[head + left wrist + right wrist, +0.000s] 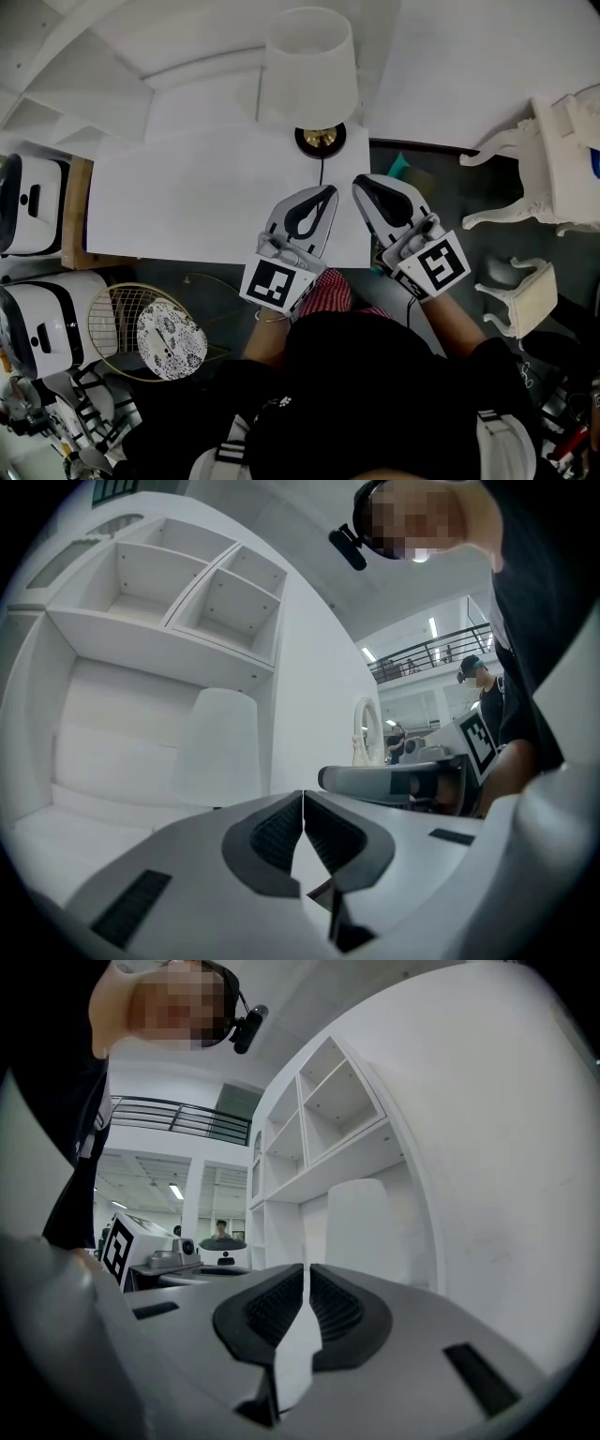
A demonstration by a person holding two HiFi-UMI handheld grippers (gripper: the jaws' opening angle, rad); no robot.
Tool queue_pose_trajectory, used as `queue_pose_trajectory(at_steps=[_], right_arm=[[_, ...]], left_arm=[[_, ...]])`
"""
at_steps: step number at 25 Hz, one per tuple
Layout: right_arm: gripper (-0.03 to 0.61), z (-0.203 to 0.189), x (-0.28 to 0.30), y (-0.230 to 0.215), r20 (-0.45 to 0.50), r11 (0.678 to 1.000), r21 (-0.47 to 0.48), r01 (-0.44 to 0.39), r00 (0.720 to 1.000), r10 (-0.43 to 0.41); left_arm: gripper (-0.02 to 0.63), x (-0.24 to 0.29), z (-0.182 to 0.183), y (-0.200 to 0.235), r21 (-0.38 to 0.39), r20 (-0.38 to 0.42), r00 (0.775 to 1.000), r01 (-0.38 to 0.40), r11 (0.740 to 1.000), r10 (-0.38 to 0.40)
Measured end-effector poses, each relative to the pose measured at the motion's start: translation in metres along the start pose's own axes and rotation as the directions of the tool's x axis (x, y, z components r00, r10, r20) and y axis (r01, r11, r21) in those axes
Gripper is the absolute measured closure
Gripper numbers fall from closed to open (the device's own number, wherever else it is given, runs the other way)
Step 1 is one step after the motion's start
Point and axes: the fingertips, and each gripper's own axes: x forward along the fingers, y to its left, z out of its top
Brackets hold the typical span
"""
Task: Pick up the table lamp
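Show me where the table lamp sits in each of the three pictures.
Head view: table lamp, top centre, seen from above.
Left gripper view: left of centre, under the white shelves.
Right gripper view: right of centre.
Shared landmark: those white shelves by the lamp.

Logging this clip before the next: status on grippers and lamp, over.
Left gripper shut, empty. Right gripper shut, empty. Table lamp upright on desk, untouched, ahead of both. Nothing between but its cord.
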Motion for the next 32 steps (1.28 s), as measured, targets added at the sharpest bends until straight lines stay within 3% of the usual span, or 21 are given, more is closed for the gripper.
queue_pose_trajectory(at_steps=[16,22,32], right_arm=[[0.561,-0.032,0.045,-0.018,-0.033,1.000,0.026,0.004,0.999,-0.003],[0.555,-0.044,0.058,-0.026,-0.068,0.997,-0.065,0.031,0.997,-0.035],[0.511,-0.069,0.074,-0.046,-0.080,0.997,-0.013,0.071,0.994,-0.072]], left_arm=[[0.600,0.017,-0.026,0.038,-0.012,-0.033,0.999,0.017,1.000,-0.017],[0.600,0.026,-0.044,0.049,-0.037,-0.068,0.997,0.042,0.998,-0.044],[0.600,0.033,-0.048,0.064,-0.072,-0.059,0.997,0.047,0.996,-0.052]])
